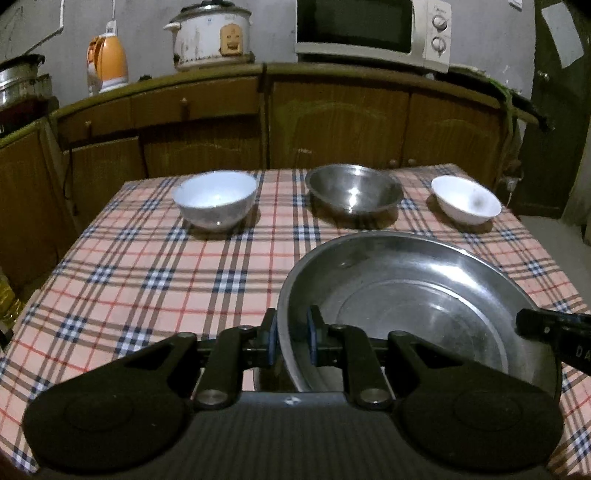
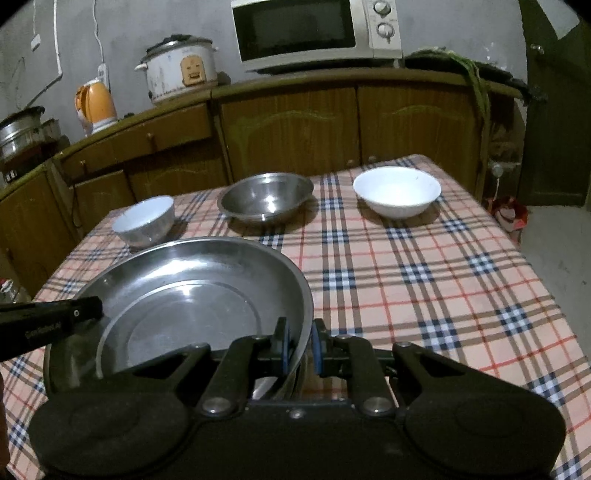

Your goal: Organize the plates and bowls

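Observation:
A large steel plate (image 1: 424,306) (image 2: 192,295) hangs low over the checked tablecloth (image 1: 155,273) (image 2: 424,280), held by both grippers. My left gripper (image 1: 291,338) is shut on its left rim, and my right gripper (image 2: 300,349) is shut on its right rim. Each gripper's black finger shows at the far rim in the other wrist view. At the far side of the table stand a white bowl (image 1: 215,204) (image 2: 144,220) on the left, a steel bowl (image 1: 354,192) (image 2: 265,196) in the middle, and a second white bowl (image 1: 466,200) (image 2: 397,190) on the right.
Brown cabinets (image 1: 332,122) (image 2: 295,125) run behind the table. On their counter stand a microwave (image 1: 373,31) (image 2: 314,31), a rice cooker (image 1: 210,33) (image 2: 179,68), an orange kettle (image 1: 108,62) (image 2: 94,105) and steel pots (image 2: 22,129). The table edge drops to a grey floor (image 2: 554,251) at the right.

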Demonstrator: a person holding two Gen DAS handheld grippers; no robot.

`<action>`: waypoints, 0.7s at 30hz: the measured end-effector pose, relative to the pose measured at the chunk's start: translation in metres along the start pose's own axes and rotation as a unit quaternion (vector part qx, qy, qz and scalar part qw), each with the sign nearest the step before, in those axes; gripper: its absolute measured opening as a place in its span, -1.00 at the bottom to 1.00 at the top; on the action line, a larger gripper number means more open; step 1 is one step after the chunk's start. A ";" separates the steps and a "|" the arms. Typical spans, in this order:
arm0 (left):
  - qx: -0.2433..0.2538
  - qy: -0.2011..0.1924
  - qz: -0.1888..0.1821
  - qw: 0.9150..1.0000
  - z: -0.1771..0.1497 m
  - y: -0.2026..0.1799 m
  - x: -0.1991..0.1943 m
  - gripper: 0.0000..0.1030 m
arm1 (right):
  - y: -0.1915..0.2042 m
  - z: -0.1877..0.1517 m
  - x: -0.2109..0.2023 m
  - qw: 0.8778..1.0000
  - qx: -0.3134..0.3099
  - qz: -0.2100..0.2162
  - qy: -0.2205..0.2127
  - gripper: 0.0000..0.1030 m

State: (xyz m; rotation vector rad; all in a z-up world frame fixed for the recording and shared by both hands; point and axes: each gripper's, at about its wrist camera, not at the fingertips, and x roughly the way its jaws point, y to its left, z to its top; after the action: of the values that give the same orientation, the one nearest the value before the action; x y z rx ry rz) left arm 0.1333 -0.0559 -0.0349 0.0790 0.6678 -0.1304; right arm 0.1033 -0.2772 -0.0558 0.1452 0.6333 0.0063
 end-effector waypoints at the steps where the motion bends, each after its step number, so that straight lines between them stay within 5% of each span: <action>1: 0.001 0.003 0.001 1.000 -0.001 0.000 0.002 -0.68 | 0.000 -0.001 0.003 1.000 0.000 0.000 0.003 -0.66; 21: 0.005 0.028 0.001 1.000 -0.022 0.006 0.030 -0.65 | 0.006 -0.023 0.038 0.999 -0.025 -0.015 0.037 -0.63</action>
State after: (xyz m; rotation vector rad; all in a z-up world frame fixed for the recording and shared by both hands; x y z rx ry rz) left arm 0.1437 -0.0507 -0.0709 0.0942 0.7231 -0.1299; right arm 0.1209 -0.2665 -0.0957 0.0870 0.7077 -0.0016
